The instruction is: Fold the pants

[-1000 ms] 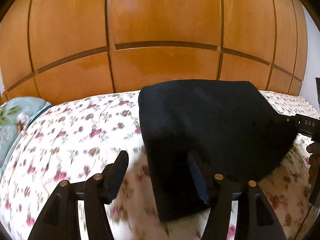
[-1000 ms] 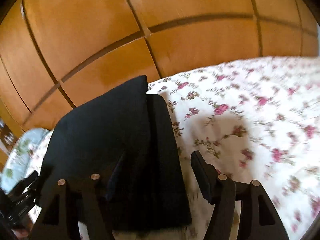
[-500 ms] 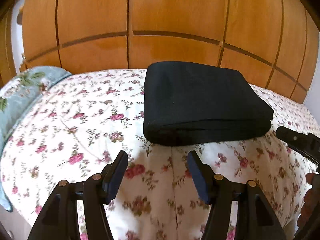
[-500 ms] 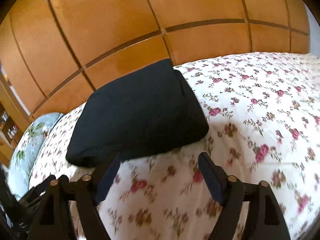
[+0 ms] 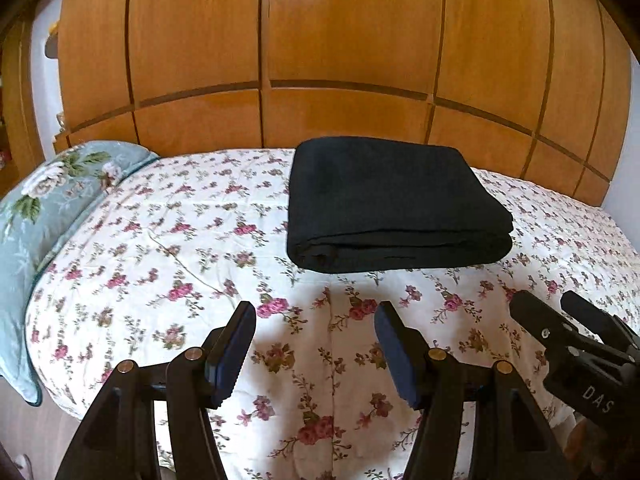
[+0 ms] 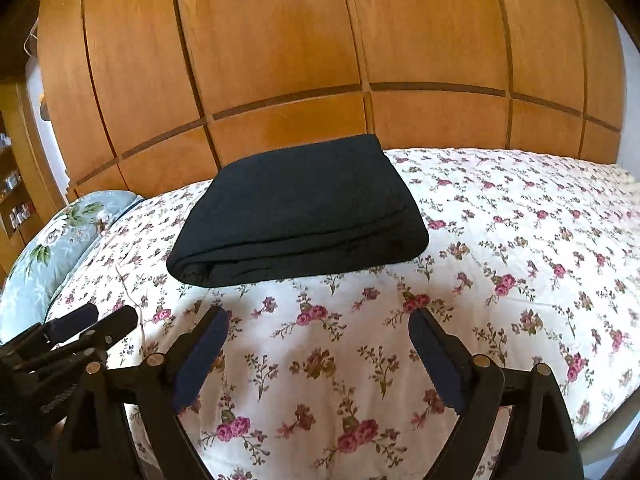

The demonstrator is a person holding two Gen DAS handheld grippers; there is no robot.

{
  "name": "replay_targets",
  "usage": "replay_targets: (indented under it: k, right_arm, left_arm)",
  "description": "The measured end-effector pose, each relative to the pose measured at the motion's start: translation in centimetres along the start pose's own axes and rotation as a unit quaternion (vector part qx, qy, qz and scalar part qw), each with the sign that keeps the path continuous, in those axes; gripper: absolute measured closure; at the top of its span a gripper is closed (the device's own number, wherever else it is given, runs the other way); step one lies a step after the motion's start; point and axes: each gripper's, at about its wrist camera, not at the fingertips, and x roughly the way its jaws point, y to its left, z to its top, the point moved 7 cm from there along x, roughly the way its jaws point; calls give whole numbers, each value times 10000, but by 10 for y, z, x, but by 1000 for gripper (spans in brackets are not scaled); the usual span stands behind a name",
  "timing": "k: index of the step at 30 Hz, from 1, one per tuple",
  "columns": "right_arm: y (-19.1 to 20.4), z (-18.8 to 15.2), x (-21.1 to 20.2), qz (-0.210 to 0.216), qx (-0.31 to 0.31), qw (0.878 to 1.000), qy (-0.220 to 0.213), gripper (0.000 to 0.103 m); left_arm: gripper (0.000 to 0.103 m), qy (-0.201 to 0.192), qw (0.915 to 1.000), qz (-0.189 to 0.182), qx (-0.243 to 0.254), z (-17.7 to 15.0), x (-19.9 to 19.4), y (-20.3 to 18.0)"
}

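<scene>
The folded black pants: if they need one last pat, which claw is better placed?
Neither clearly: left claw and right claw both stand open, off the folded black pants.

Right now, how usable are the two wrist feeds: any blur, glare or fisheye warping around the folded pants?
Left wrist view: sharp; the black pants show fold lines but little texture; wardrobe panels bow strongly. Right wrist view: slight softness at the bedspread's right edge, a soft sheen on the wood, dark corners.

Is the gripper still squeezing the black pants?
No, the left gripper is open and empty, and the folded black pants lie apart from it on the flowery bedspread.
</scene>
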Motion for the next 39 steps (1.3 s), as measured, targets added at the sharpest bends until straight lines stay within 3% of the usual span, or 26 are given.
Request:
replay_targets:
  k: [39]
  right_arm:
    - [-6,-4,-1,-3,165,9998,67,11]
  left_arm:
    - [40,-77,9999,90,-45,0,-12,4]
